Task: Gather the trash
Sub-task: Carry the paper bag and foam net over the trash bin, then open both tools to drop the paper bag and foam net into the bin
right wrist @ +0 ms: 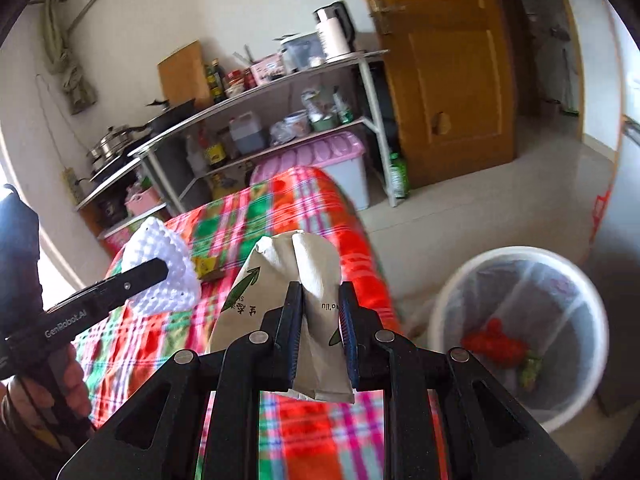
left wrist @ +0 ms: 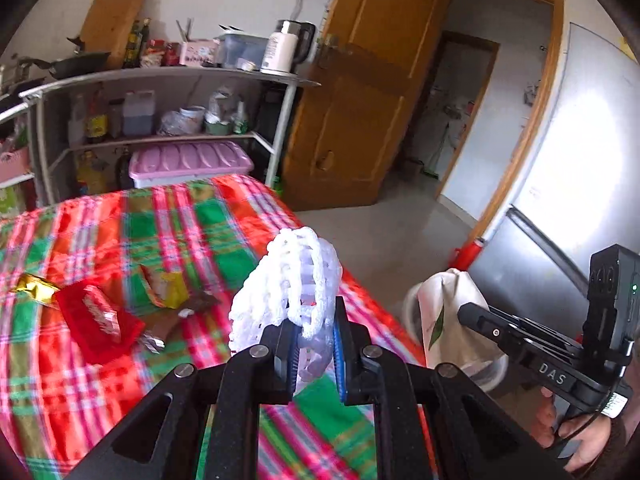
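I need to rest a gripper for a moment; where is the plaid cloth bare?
Bare plaid table runs along the far edge by the shelves. Crowded: red wrapper, yellow wrapper and gold wrapper cluster at the left.

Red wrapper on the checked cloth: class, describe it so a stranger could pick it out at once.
Find the table under the red, green and pink checked cloth. Left of the white foam net held by the left gripper lies loose litter. The red wrapper is the flat, glossy one with a silvery patch, beside a gold foil wrapper.

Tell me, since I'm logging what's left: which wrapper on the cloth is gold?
The crumpled gold wrapper, farthest left on the plaid cloth, beside the red packet; the yellow-and-red wrapper lies further right.
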The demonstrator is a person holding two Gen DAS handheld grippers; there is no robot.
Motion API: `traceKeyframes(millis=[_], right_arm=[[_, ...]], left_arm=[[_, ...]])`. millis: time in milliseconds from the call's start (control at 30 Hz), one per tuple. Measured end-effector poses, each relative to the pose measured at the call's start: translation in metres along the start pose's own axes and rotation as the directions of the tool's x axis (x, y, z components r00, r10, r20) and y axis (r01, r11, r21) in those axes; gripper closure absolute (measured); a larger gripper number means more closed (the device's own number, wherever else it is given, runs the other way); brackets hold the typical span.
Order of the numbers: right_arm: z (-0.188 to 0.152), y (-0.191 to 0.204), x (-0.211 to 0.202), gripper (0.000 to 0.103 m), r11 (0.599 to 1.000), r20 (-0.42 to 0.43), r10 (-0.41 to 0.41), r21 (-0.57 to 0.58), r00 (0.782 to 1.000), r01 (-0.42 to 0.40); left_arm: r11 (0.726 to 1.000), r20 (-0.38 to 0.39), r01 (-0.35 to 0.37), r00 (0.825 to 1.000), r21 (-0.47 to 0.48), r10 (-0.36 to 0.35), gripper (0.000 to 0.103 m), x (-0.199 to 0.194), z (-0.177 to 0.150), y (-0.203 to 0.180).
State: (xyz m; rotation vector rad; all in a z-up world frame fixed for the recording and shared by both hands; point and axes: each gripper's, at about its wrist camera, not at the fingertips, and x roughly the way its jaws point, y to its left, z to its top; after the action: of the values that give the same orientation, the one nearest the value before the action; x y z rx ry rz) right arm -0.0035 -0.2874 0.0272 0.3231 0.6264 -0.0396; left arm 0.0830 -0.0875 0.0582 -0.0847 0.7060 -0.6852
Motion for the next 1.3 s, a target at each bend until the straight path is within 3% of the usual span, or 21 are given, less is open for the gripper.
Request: traceKeyframes(millis=[133,333,667,733,967,1300], right_arm=[[0.002,-0.029,-0.032,0.084,0.995,0.057,-0.087,0.044,0.995,0.085],[0.005,-0.066,-0.054,0.084,0.976,0.076,-0.204,0.090,0.976,0.197],[-0.004,-0.121,-0.049,0.084,0.932,0.028,-0.342,0.139,0.939,0.335],[-0.009,-0.131,-0.047,0.084,0.917,0.014,-0.382,0.132,0.924,0.377],[-0.020,-0.167,-0.036,0.084,0.894,-0.055,-0.416,0.159,0.908,0.419],[-0.028,-0.192,-0.013,0.083,0.888,-0.141,-0.429,0.114,0.893,0.445]], left_arm=[[0.997,-0.013,0.042,0.999,0.062,-0.042,0.089,0.008,0.001,-0.033],[0.988,-0.067,0.111,0.992,0.106,-0.104,0.089,0.034,0.006,-0.078],[0.965,-0.172,0.206,0.969,0.164,-0.177,0.089,0.093,-0.003,-0.138],[0.958,-0.200,0.223,0.962,0.180,-0.187,0.089,0.106,-0.007,-0.148],[0.943,-0.288,0.257,0.938,0.211,-0.191,0.089,0.145,-0.025,-0.176],[0.933,-0.376,0.276,0.910,0.230,-0.177,0.086,0.192,-0.040,-0.198]])
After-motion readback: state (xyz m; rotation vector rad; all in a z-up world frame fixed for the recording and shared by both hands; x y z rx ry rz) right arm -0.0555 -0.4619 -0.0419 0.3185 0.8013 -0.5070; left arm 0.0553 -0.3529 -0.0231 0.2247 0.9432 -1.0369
